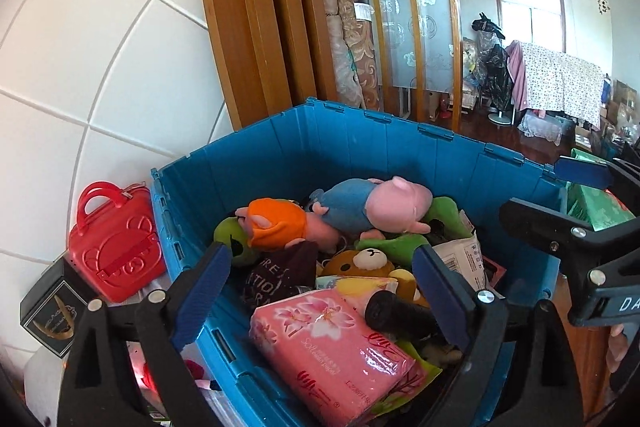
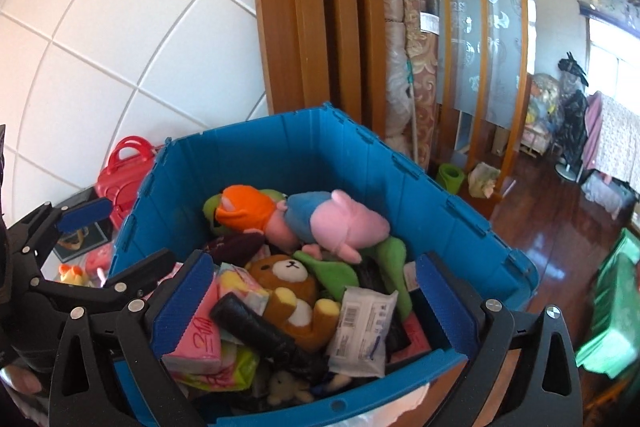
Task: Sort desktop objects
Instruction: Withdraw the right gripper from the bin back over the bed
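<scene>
A blue plastic crate (image 1: 304, 147) (image 2: 280, 143) is full of objects: a pink-and-blue pig plush (image 1: 376, 203) (image 2: 340, 223), an orange-capped plush (image 1: 276, 223) (image 2: 244, 207), a brown bear plush (image 1: 360, 263) (image 2: 292, 283), a pink tissue pack (image 1: 332, 351) (image 2: 200, 331), a black cylinder (image 1: 400, 315) (image 2: 256, 327) and a white packet (image 2: 364, 331). My left gripper (image 1: 320, 291) is open and empty over the crate's near side. My right gripper (image 2: 312, 303) is open and empty over the crate, to the right of the left one.
A red toy case (image 1: 116, 247) (image 2: 124, 179) and a black box (image 1: 52, 311) sit left of the crate by the white tiled wall. Wooden door frames and rolled rugs (image 1: 352, 35) stand behind. A green bin (image 2: 616, 307) sits at right on the wooden floor.
</scene>
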A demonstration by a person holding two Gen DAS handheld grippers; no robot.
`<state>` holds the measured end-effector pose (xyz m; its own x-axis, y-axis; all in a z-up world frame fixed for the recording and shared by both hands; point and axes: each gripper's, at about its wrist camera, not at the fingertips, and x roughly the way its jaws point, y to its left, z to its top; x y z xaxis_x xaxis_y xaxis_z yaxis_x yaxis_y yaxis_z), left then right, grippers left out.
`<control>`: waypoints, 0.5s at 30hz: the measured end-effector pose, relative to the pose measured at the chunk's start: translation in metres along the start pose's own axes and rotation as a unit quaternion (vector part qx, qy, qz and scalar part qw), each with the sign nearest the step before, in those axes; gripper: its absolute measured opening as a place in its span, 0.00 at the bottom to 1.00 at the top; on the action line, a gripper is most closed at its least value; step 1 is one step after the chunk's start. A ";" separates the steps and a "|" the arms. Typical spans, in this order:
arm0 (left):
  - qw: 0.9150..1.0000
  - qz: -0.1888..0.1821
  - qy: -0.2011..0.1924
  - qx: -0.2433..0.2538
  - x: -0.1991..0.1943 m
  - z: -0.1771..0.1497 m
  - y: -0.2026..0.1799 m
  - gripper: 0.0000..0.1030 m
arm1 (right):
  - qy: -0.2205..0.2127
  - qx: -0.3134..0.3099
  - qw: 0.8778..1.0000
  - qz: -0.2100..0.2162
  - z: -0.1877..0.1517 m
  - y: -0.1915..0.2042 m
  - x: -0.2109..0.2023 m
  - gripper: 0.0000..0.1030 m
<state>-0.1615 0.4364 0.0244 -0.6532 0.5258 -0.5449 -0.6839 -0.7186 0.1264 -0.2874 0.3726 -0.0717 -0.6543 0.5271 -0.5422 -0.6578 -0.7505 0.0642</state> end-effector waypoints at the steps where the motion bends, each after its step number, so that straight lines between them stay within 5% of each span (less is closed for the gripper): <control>1: 1.000 0.002 -0.001 -0.002 -0.002 -0.001 0.003 0.91 | 0.000 0.000 1.000 0.000 0.000 0.001 -0.001 1.00; 15: 0.996 0.031 -0.005 -0.079 -0.051 -0.043 0.076 0.95 | -0.012 -0.038 0.999 0.015 -0.007 0.062 -0.027 1.00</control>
<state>-0.1663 0.3354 0.0256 -0.6963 0.4827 -0.5312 -0.5835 -0.8117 0.0273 -0.3079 0.3094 -0.0592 -0.6826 0.5124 -0.5210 -0.6079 -0.7938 0.0158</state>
